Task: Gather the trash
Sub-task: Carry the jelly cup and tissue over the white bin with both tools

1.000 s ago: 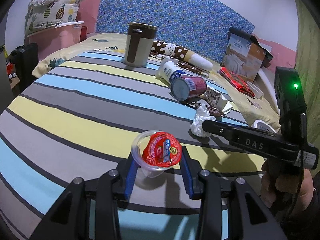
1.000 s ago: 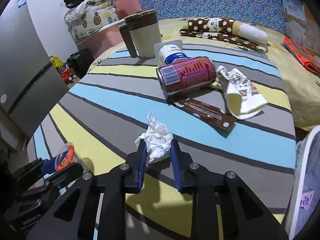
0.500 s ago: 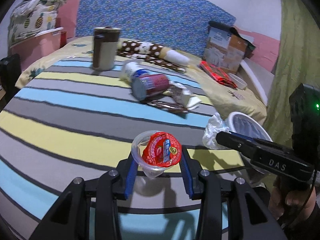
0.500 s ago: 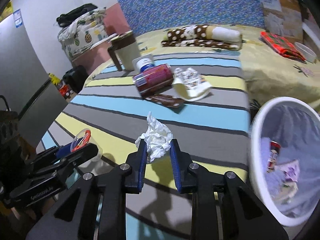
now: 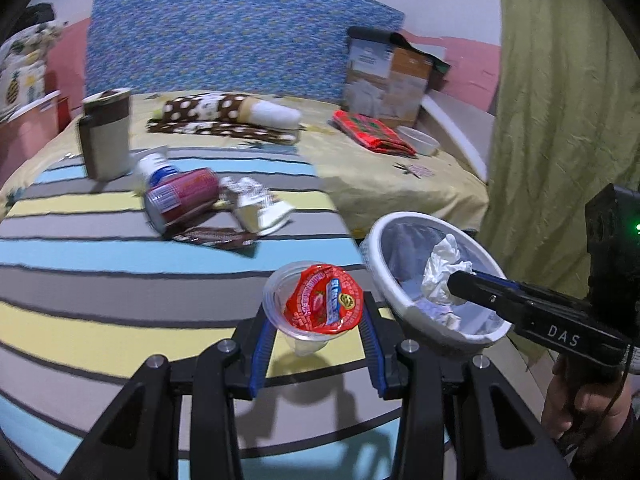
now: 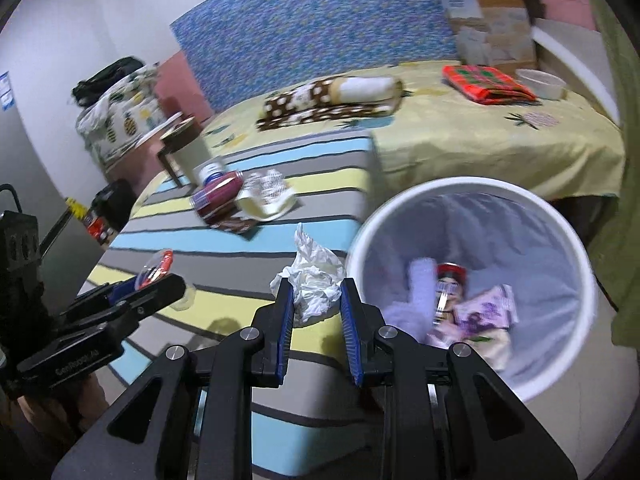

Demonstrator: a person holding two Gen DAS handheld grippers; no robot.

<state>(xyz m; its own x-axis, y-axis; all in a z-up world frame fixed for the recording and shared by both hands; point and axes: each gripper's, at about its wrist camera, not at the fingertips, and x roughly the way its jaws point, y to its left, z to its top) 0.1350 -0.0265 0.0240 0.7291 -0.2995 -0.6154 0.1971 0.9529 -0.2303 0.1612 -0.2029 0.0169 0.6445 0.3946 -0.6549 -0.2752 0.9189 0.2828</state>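
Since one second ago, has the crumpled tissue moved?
Yes. The crumpled tissue, held by the right gripper, went from the striped blanket toward the white bin.

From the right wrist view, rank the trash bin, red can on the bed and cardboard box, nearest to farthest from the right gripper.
1. trash bin, just right of the right gripper.
2. red can, on the striped cover, upper left.
3. cardboard box, far back right, by the wall.

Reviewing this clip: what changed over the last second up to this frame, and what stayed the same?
Both grippers swung away from the striped bedspread toward the white bin, which has come into view. The right gripper now carries the crumpled tissue by the bin's rim; the left gripper trails with the jelly cup. Both grips are unchanged, nothing released. The can and wrappers stay on the bed.
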